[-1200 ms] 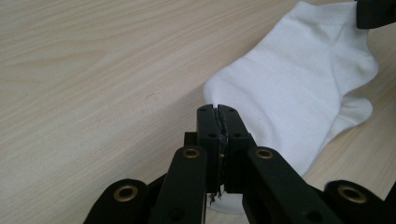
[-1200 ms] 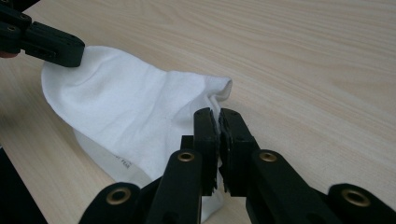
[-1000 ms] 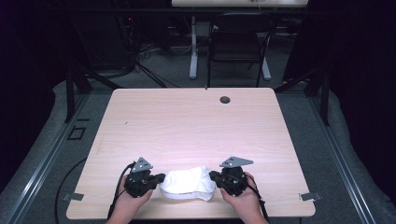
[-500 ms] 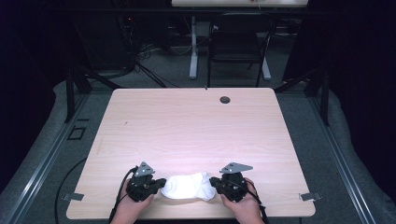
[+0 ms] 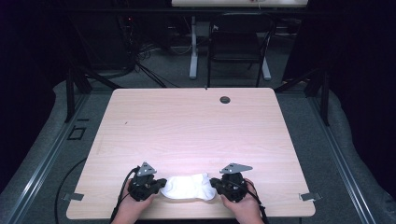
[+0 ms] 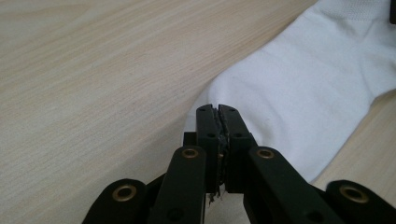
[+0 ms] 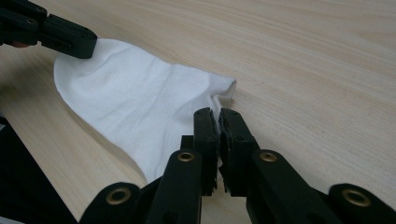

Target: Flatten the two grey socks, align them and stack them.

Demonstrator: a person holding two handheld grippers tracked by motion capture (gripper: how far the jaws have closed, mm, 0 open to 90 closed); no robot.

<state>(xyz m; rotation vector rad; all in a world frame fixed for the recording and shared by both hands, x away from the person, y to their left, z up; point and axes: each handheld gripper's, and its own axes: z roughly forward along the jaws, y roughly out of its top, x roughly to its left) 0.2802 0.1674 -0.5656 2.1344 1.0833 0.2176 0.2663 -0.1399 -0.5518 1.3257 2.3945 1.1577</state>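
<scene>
A white sock (image 5: 189,186) lies stretched flat on the light wooden table (image 5: 196,126), close to its front edge, between my two grippers. My left gripper (image 5: 161,183) is shut on the sock's left end; in the left gripper view its jaws (image 6: 217,109) pinch the rounded edge of the sock (image 6: 299,93). My right gripper (image 5: 214,183) is shut on the other end. In the right gripper view its jaws (image 7: 215,114) clamp the rumpled edge of the sock (image 7: 135,112), and the left gripper (image 7: 70,39) grips the far end.
A round black cable hole (image 5: 225,99) sits near the table's far edge. Behind the table stand a dark chair (image 5: 238,46) and a white desk leg (image 5: 193,51). The wide tabletop stretches beyond the sock.
Both hands and the sock have slid slightly toward the table's front edge. Both grips on the sock are unchanged.
</scene>
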